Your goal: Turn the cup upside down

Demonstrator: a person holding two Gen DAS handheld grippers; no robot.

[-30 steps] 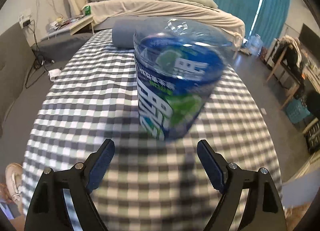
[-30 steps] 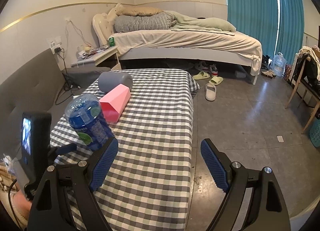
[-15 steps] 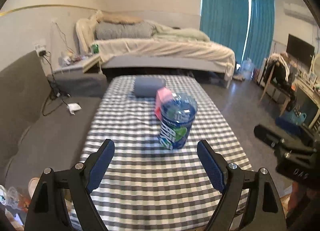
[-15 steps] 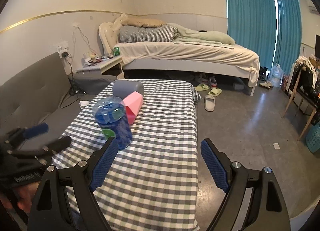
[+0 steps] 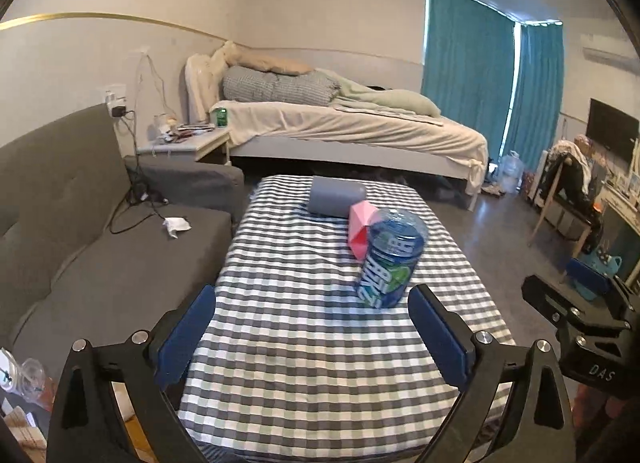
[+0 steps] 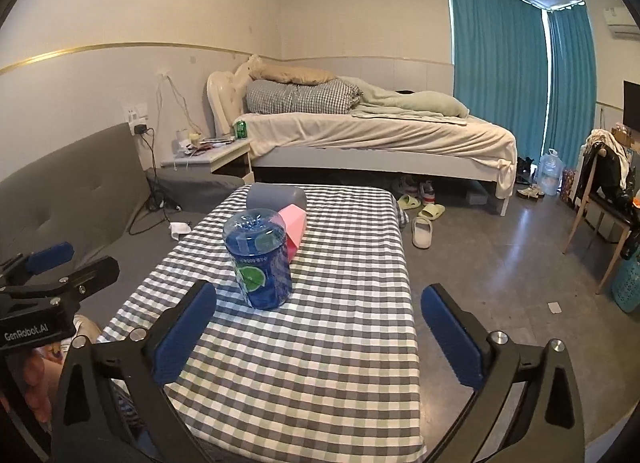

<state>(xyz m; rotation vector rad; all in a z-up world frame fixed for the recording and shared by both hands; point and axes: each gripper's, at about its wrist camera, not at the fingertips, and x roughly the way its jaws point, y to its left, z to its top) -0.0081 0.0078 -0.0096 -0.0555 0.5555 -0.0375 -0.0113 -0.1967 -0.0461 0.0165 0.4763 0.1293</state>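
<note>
The blue printed plastic cup [image 5: 390, 259] stands on the checkered table [image 5: 304, 347] with its closed base on top and its wide end down. It also shows in the right wrist view [image 6: 260, 259]. My left gripper [image 5: 312, 331] is open and empty, pulled back near the table's front edge, well short of the cup. My right gripper [image 6: 318, 327] is open and empty, also back from the cup, over the table's front right part. Each gripper shows at the edge of the other's view.
A pink box [image 5: 360, 229] lies on its side just behind the cup, and a grey roll [image 5: 336, 197] lies beyond it at the table's far end. A grey sofa [image 5: 80, 239] runs along the left. A bed [image 6: 380, 135] stands behind; bare floor [image 6: 500, 263] lies right.
My left gripper has pulled far back from the cup, which filled its view one second ago. My right gripper has also drawn back and up. The cup stays standing on the table.
</note>
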